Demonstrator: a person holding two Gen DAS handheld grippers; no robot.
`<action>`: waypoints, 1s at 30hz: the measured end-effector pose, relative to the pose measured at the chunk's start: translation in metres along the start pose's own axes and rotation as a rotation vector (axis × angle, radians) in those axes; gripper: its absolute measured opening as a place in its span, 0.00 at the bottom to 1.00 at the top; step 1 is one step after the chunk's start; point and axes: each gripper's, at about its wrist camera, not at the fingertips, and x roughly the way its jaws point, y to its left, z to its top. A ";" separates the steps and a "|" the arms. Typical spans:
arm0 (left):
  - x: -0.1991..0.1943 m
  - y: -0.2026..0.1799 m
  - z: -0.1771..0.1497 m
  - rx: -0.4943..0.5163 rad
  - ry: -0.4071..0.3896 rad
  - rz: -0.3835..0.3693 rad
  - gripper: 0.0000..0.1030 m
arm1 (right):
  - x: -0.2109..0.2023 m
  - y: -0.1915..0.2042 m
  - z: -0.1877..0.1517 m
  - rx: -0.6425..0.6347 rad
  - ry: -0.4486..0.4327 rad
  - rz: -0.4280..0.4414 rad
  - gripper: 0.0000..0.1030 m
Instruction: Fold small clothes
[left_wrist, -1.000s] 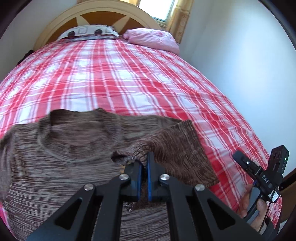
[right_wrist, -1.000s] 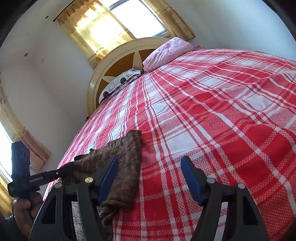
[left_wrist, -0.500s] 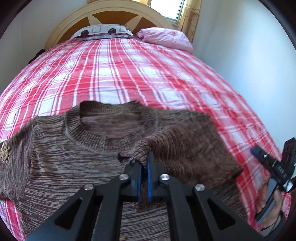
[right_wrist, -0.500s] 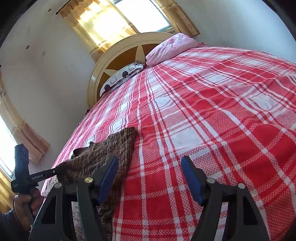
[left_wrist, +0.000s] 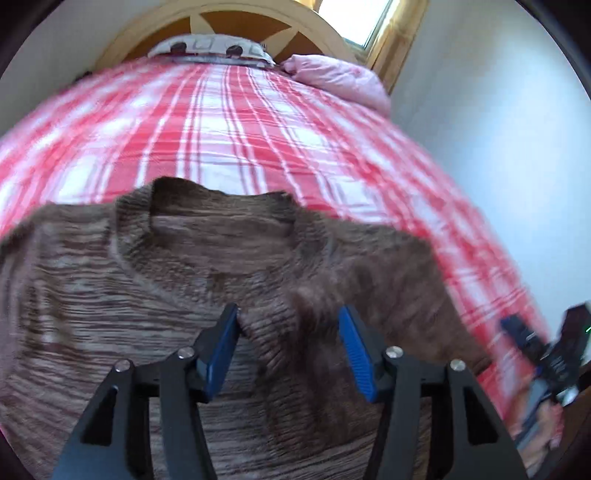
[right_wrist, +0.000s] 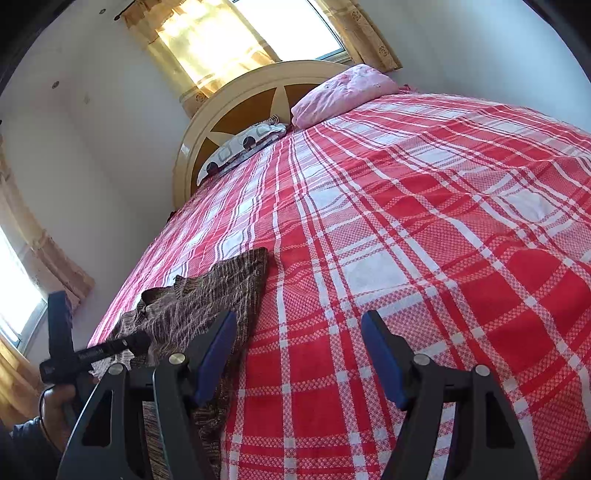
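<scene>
Bed (right_wrist: 424, 229) with red-and-white plaid cover fills both views; arched headboard (right_wrist: 236, 110) at its far end, with a pink pillow (right_wrist: 343, 92) and a patterned pillow (right_wrist: 240, 146) against it. Brown knit sweater (left_wrist: 207, 273) lies flat at the near edge of the bed, neckline (left_wrist: 218, 218) toward the headboard, right sleeve (left_wrist: 332, 332) folded inward across the chest. Left view is motion-blurred.

Left gripper (left_wrist: 288, 350): fingers spread apart, nothing between the pads, sleeve cuff lying just under them. Right gripper (right_wrist: 299, 354): fingers apart, empty, over bare cover beside the sweater's far sleeve edge (right_wrist: 236, 284).

Judgement: knit is soft, light, stretchy and limp; it will drape and sag, not slide. Best taken at ribbed cuff, hem or shoulder seam, where the fabric is thickest.
</scene>
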 end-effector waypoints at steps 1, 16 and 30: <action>0.003 0.001 0.001 -0.012 0.008 -0.018 0.56 | 0.000 0.000 0.000 -0.002 -0.002 -0.005 0.69; -0.012 -0.031 -0.001 0.184 -0.183 0.197 0.25 | 0.027 0.012 -0.006 -0.083 0.123 -0.103 0.71; -0.015 0.002 -0.008 0.122 -0.077 0.385 0.73 | 0.030 0.018 -0.007 -0.115 0.134 -0.133 0.73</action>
